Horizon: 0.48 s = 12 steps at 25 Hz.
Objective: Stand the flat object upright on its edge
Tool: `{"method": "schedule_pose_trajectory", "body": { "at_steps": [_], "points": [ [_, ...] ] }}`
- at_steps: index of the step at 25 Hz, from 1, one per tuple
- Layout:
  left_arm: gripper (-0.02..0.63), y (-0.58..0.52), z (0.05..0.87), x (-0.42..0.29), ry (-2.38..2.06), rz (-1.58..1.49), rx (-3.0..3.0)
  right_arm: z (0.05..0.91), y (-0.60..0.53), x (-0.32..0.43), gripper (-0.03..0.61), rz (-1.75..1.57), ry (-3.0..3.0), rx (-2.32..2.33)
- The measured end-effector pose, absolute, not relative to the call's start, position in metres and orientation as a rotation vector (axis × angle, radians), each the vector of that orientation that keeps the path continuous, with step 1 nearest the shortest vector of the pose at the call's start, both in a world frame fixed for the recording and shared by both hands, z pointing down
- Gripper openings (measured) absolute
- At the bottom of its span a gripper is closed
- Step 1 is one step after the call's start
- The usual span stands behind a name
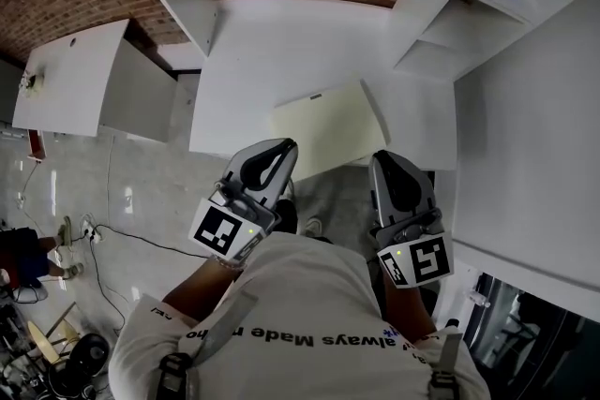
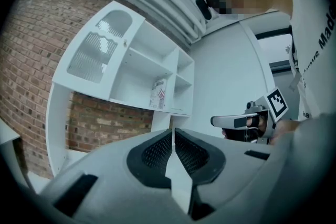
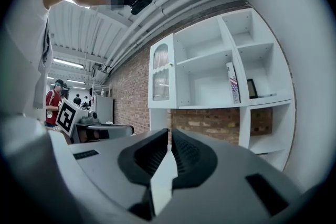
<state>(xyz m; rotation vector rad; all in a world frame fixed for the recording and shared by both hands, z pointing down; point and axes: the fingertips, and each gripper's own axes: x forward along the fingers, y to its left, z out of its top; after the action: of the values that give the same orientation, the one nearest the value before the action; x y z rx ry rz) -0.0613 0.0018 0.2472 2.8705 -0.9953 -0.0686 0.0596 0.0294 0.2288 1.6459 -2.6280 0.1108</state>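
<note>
Currently your left gripper [image 1: 281,149] and right gripper [image 1: 386,160] are both closed on nothing, just short of the pale yellow flat board [image 1: 328,128] lying on the white table [image 1: 281,51]; open one, pinch the board's overhanging near edge, and tip it up slowly

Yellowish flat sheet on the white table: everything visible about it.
The sheet is a pale yellow rectangle, thin like card, with a small dark mark near its far edge. It lies flat, askew, on the white table, its near corner seemingly past the table's front edge. Neither the left gripper nor the right gripper holds it.
</note>
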Motion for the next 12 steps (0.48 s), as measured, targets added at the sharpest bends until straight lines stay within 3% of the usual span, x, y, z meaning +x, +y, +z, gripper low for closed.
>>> {"method": "schedule_pose_trajectory", "body": {
  "at_steps": [12],
  "points": [
    [0.023,-0.070,0.256,-0.098,-0.893,-0.036,2.889,0.235,-0.044,0.018,0.025,0.153,-2.591,1.707]
  ]
}}
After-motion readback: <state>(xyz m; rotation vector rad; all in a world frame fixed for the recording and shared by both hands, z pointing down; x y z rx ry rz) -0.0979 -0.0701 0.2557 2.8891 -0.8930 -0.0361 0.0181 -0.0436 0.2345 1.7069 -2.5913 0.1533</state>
